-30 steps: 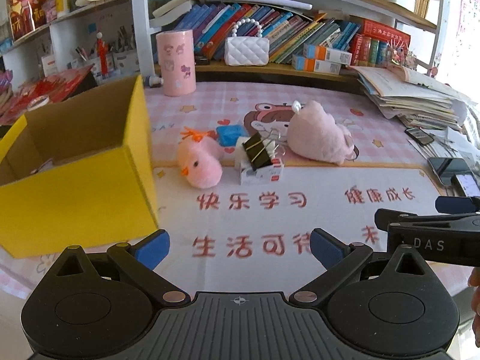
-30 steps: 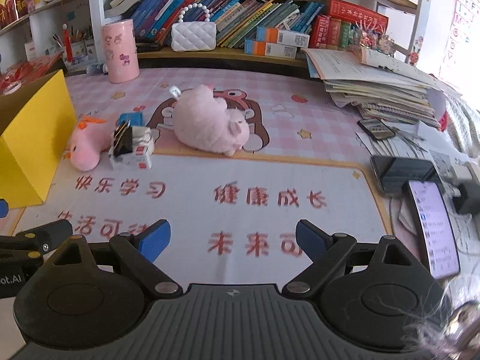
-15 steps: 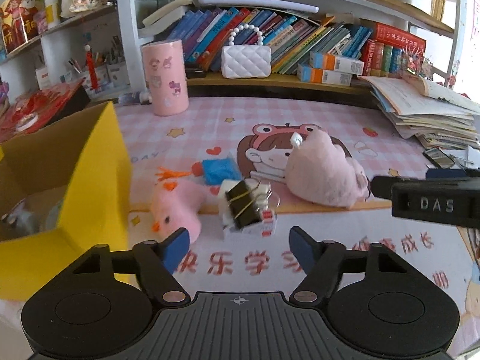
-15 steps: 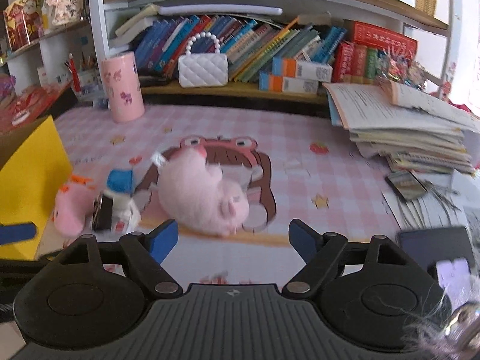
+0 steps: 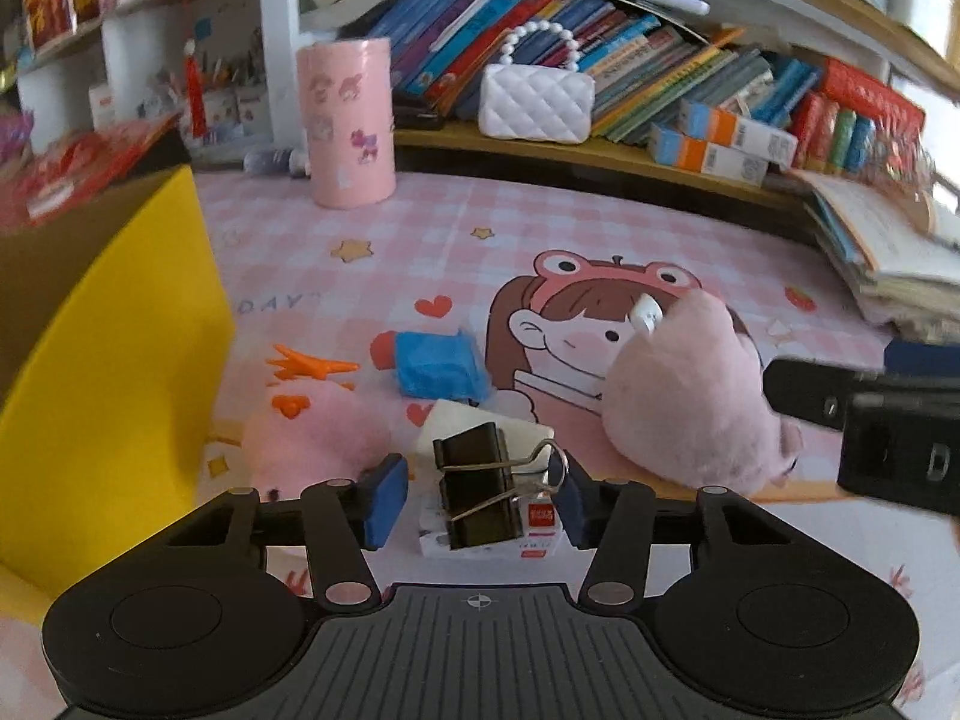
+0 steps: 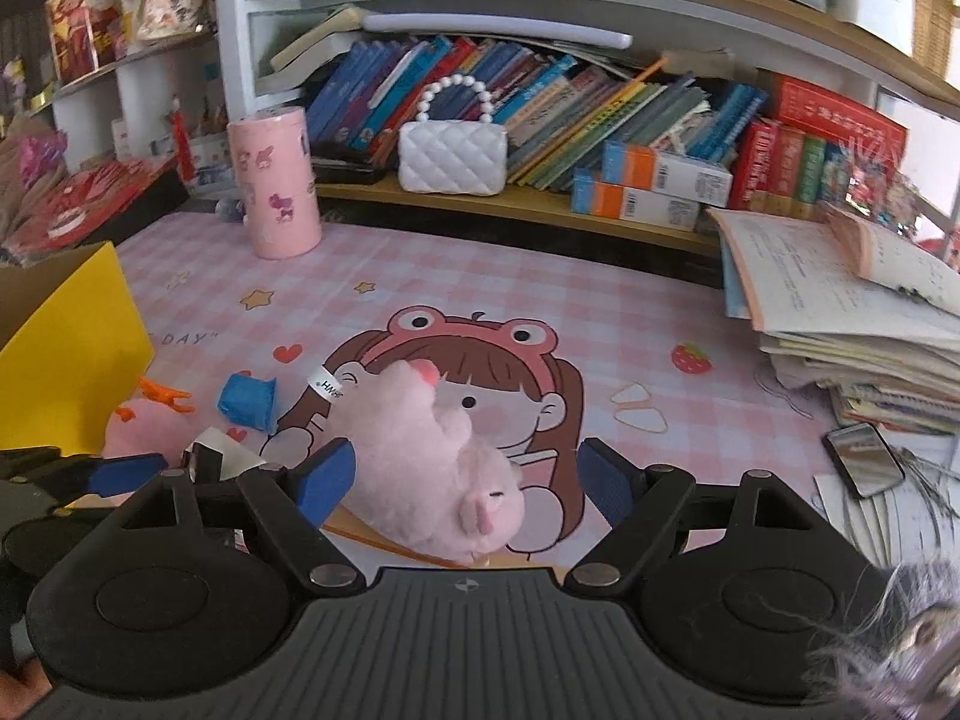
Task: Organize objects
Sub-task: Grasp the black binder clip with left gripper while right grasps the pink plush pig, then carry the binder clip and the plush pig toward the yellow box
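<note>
My left gripper is open, its blue pads on either side of a small white box with a black binder clip on it. A pink chick plush lies left of it, a blue cloth item behind. My right gripper is open around a pink pig plush, which lies on its back between the pads; the plush also shows in the left wrist view. An open yellow box stands at the left.
A pink cylinder tin stands at the back of the pink mat. A bookshelf with a white quilted handbag runs behind. A stack of papers and books and a phone lie at the right.
Both grippers have moved forward over the mat. The left now has the clip box between its pads, and the right has the pig plush between its pads. Both stay open.
</note>
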`<state>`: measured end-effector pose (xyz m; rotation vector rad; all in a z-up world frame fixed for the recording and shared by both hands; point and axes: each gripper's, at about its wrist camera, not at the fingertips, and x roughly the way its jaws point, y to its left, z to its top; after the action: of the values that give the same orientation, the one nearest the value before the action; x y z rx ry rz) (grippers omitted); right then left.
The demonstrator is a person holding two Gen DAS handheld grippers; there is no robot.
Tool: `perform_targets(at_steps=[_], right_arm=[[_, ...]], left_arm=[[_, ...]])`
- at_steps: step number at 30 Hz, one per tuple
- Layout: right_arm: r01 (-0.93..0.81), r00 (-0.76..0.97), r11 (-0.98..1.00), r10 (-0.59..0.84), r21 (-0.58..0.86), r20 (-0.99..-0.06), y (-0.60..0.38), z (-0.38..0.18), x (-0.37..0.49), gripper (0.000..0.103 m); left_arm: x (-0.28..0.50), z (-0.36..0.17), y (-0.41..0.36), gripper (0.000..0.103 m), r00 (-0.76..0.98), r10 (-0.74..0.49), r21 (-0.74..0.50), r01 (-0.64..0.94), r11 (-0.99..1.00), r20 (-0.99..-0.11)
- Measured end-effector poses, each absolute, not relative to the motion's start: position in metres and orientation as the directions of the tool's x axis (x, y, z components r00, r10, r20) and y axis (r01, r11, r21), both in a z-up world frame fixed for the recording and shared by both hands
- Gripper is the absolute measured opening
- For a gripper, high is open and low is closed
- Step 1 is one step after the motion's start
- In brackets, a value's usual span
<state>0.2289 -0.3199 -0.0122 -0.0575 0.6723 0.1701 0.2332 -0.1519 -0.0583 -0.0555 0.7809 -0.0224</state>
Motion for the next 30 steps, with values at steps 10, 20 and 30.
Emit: perform_targets(at_steps=[10,20,30], right_arm=[[-0.273,0.757,0.960,0.176,-0.060,-0.629,-0.305,-0.018,0.249,0.083],[-0.418,0.706,0.888,0.184,-0.192,-0.683,-0.269,-0.050,0.268,0.091],[-0.390,0.710,0.883,0.109,-0.260,-0.696,-0.266,-0.063,0.267,0.066]], left_arm=[[0.224,-0.048,-0.134,0.024,0.719,-0.112,-0.169,-0.007,0.986,-0.686],[0.180,-0.021,-0.102,0.024,0.731,-0.144,-0.239,-0.027,0.971,-0.667],[0.155,-0.013,-0.083,0.024,0.730,-0.163,-0.268,-0.028,0.963,-0.664]])
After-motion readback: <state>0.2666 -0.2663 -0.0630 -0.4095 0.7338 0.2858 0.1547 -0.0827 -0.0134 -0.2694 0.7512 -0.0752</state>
